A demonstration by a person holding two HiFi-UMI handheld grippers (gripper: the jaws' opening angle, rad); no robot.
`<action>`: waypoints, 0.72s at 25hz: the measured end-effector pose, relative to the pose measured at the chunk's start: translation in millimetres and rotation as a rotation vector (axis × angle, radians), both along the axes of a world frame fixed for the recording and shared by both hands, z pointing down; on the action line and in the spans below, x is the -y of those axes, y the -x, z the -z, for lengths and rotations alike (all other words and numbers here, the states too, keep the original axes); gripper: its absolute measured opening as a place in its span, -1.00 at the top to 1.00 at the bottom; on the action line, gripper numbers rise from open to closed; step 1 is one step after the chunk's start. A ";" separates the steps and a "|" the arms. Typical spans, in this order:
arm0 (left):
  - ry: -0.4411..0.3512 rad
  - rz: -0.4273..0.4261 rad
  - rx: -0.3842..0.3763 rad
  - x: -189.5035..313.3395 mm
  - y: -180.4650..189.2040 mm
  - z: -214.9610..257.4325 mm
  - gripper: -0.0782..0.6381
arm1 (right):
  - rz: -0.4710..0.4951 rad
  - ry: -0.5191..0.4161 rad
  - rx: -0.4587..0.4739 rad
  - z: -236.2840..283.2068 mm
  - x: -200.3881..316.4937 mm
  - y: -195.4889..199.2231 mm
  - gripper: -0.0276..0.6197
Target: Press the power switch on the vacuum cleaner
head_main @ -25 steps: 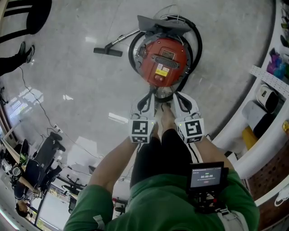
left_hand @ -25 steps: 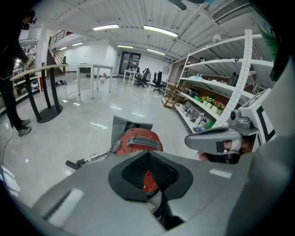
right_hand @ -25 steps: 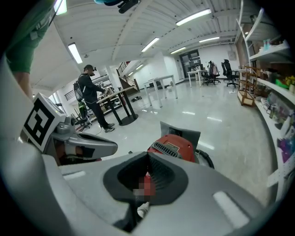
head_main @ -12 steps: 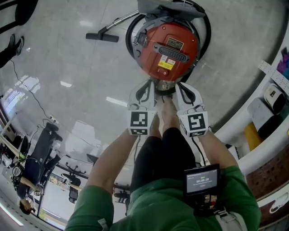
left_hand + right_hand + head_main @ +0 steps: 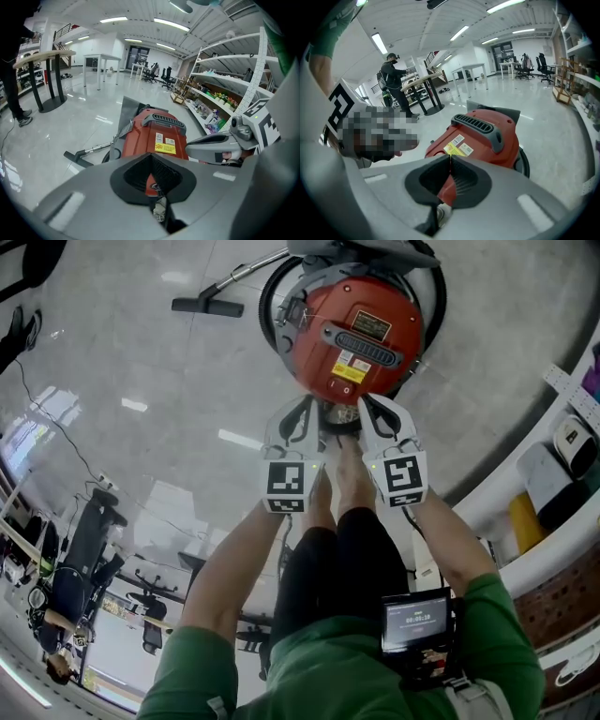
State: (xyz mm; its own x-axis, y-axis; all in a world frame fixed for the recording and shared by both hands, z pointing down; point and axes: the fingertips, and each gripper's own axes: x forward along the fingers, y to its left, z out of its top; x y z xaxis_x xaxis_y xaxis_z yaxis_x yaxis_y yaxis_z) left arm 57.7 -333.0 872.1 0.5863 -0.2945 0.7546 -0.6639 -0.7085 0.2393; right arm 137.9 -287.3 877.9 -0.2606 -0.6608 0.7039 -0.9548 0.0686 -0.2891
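Switch not pressed yet. Left tongs (image 5: 300, 420) and right tongs (image 5: 375, 414), both closed and empty, hover beside red vacuum cleaner (image 5: 356, 334), upper centre. Can't make out the switch.

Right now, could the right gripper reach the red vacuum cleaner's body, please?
Probably yes: the right gripper, jaws shut, points at the vacuum cleaner just ahead, with nothing visible between them.
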 end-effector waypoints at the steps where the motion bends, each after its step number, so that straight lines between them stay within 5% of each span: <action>1: 0.002 0.003 0.000 0.5 1.0 -0.8 0.76 | 0.003 0.003 0.004 -2.6 0.7 1.1 0.90; 5: 0.010 0.012 -0.002 1.2 5.8 -4.3 0.76 | 0.010 0.021 0.041 -11.9 2.8 5.8 0.73; 18: 0.024 0.043 0.009 6.7 17.3 -11.8 0.76 | -0.013 0.053 0.021 -24.4 2.0 6.6 0.72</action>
